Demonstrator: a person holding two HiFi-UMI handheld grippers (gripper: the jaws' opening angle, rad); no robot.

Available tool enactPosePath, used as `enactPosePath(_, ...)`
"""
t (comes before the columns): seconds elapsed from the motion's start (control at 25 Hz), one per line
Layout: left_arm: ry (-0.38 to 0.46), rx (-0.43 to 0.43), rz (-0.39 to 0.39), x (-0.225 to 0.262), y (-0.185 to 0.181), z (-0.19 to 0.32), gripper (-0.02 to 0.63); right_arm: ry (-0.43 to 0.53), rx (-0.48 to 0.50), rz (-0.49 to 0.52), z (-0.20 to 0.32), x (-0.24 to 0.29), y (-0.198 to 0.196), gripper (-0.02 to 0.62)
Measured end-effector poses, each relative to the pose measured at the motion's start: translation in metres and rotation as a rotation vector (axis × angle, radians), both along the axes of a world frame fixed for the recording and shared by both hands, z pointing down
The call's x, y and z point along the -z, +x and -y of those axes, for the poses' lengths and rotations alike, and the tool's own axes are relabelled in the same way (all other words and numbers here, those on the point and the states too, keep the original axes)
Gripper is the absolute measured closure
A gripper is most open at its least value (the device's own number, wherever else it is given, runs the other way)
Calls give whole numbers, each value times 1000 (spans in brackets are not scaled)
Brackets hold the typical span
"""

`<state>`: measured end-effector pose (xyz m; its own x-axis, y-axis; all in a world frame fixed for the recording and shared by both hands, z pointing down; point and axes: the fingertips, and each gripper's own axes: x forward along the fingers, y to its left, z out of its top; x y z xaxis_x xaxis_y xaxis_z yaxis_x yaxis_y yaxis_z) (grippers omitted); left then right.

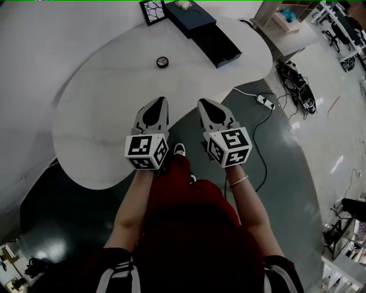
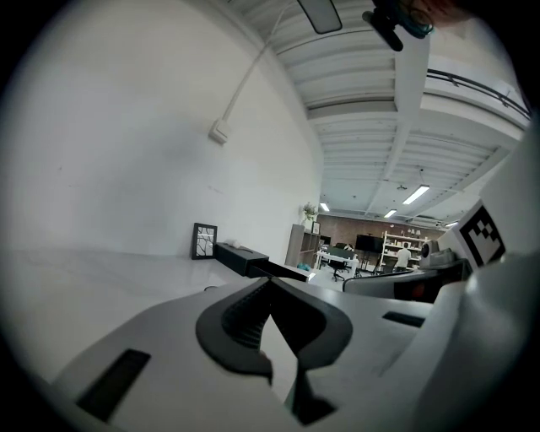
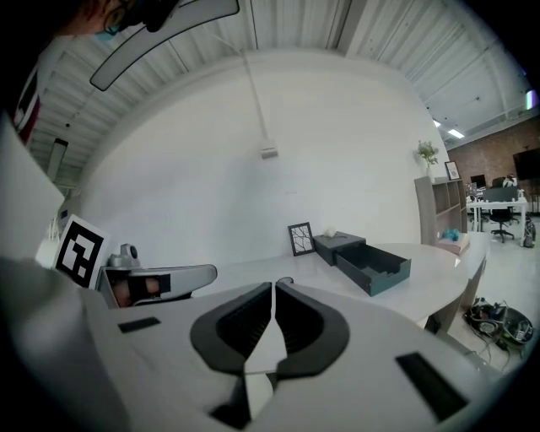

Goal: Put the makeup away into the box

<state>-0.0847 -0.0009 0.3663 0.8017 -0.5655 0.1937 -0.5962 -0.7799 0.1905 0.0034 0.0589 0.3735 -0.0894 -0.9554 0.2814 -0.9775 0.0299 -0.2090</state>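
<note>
A dark box (image 1: 190,17) stands at the far edge of the white desk (image 1: 97,109). Its drawer (image 1: 219,46) is pulled fully out towards the desk's right-hand edge. In the right gripper view the drawer (image 3: 376,268) lies open to the camera, and dark stepped partitions are all that can be made out inside it. A small pale object (image 1: 183,4) sits on the lid of the box, but what it is cannot be told. A framed panel with a black-and-white cracked pattern (image 1: 152,11) stands upright just beside the box, at the far edge.

The makeup, a small round black compact (image 1: 163,62) with a pale centre, lies on the bare desk top. It is in the far half of the desk, near the open drawer but apart from it, on the side away from the right-hand edge. It is outside the box and nothing touches it.

Both tools are held side by side over the desk's near edge, where the edge curves inward, well apart from the compact. They point towards the far edge. The left hand-held gripper (image 1: 162,101) has its ribbed dark pads pressed together at the tips, and they pinch nothing. The right hand-held gripper (image 1: 202,102) is likewise closed, its pads almost touching along their length, with nothing between them. Cables and a power strip (image 1: 264,100) lie on the floor beyond the right-hand edge.
</note>
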Motion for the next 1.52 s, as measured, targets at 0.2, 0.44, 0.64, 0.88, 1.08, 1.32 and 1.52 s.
enactPosePath(0.2, -20, -2, 6, -7, 8, 23, 583, -23, 14, 13, 26, -8, 6, 578)
enactPosePath(0.44, -41, -3, 2, -15, 13, 48, 583, -50, 26, 20, 55, -16, 10, 578)
enactPosePath(0.64, -57, 4, -3, -18, 14, 65, 583, -61, 35, 28, 77, -18, 11, 577)
enactPosePath(0.88, -80, 21, -10, -24, 13, 87, 583, -98, 60, 14, 104, -27, 8, 572)
enactPosePath(1.08, -91, 36, -5, -31, 10, 102, 583, -128, 89, 20, 124, -36, 4, 530)
enactPosePath(1.32, -101, 63, 5, -38, 4, 118, 583, -144, 129, 12, 147, -44, -2, 512)
enactPosePath(1.52, -117, 79, 35, -47, -1, 128, 583, -166, 165, -2, 167, -54, -11, 491)
